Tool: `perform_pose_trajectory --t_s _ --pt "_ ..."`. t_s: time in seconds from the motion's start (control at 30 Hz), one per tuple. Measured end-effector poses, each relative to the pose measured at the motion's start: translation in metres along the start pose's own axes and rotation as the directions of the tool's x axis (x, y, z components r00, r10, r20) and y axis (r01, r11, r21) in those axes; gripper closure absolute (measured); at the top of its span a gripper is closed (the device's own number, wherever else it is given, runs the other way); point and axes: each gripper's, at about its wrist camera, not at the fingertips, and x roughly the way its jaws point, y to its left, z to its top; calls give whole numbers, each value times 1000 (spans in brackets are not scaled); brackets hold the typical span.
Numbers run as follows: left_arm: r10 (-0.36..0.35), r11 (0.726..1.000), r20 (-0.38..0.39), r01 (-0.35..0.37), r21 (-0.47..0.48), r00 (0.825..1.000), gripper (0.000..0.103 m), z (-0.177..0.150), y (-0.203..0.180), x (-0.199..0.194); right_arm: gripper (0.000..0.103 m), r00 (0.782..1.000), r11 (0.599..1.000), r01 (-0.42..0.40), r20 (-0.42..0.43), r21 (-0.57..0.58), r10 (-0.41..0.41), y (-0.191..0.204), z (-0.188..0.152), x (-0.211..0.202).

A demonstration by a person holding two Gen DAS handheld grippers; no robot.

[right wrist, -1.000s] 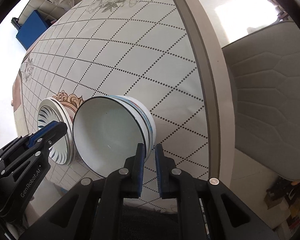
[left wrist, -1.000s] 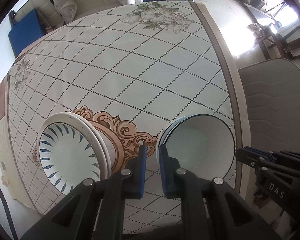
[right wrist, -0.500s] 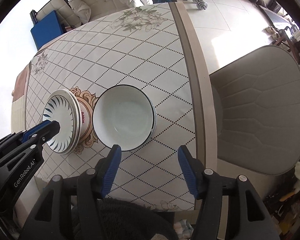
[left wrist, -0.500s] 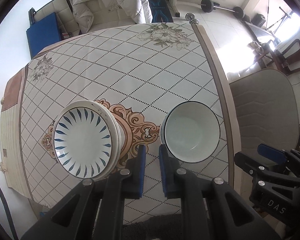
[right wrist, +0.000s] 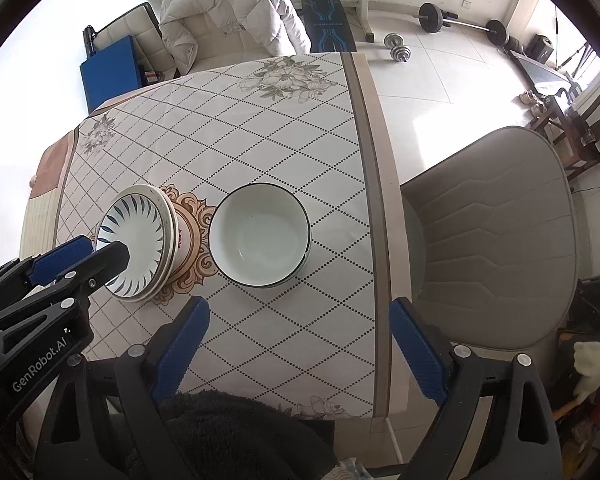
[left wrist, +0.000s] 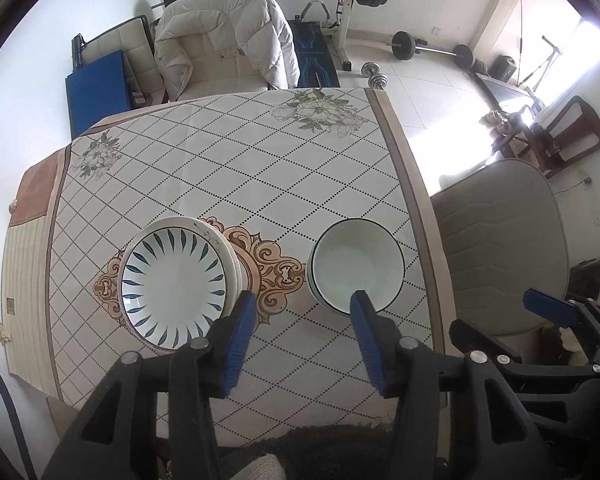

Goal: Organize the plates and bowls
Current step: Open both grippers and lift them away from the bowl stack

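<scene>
- As they stand on the patterned bench (left wrist: 236,168), two lots are catalogued: a stack of plates (left wrist: 172,284) toward the left and a stack of bowls (left wrist: 356,266) toward the right edge, set apart with the ochre scroll ornament between them.
- Plates: glazed white, top one rayed with blue leaf strokes; several rims show beneath it at the right side. Judged rigid, heavy as a stack, brittle, slick at the glaze. Best taken one at a time by the rim overhang, pinched top and bottom.
- Bowls: white with a thin dark rim line; nested rims show at the left flank. Judged stiff, breakable, moderately heavy together. Best hold is the wall just under the lip, one finger inside, one outside; a whole-stack lift would likely slip.
- Left tool (left wrist: 302,330): released, blue pads spread wide, nothing between them, raised above the near bench edge between the two stacks.
- Right tool (right wrist: 300,350): likewise spread and empty, raised over the near edge, in front of the bowls (right wrist: 260,234).
- Plates (right wrist: 134,240), from the right wrist view, sit partly behind the left tool's finger.
</scene>
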Motion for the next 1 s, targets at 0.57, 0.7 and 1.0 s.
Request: perform_pose_trajectory --t_s 0.57,0.7,1.0 --pt "18 1000 109 -18 -4 994 19 -10 2 -37 2 995 999 30 99 32 -33 -14 -6 -44" --pt "6 1000 139 -5 -5 990 18 -12 1 -41 2 993 999 34 114 30 -37 -14 -8 -51" --pt "-32 999 83 34 -34 996 8 -2 2 -15 2 987 994 -105 123 35 100 -27 -4 -39"
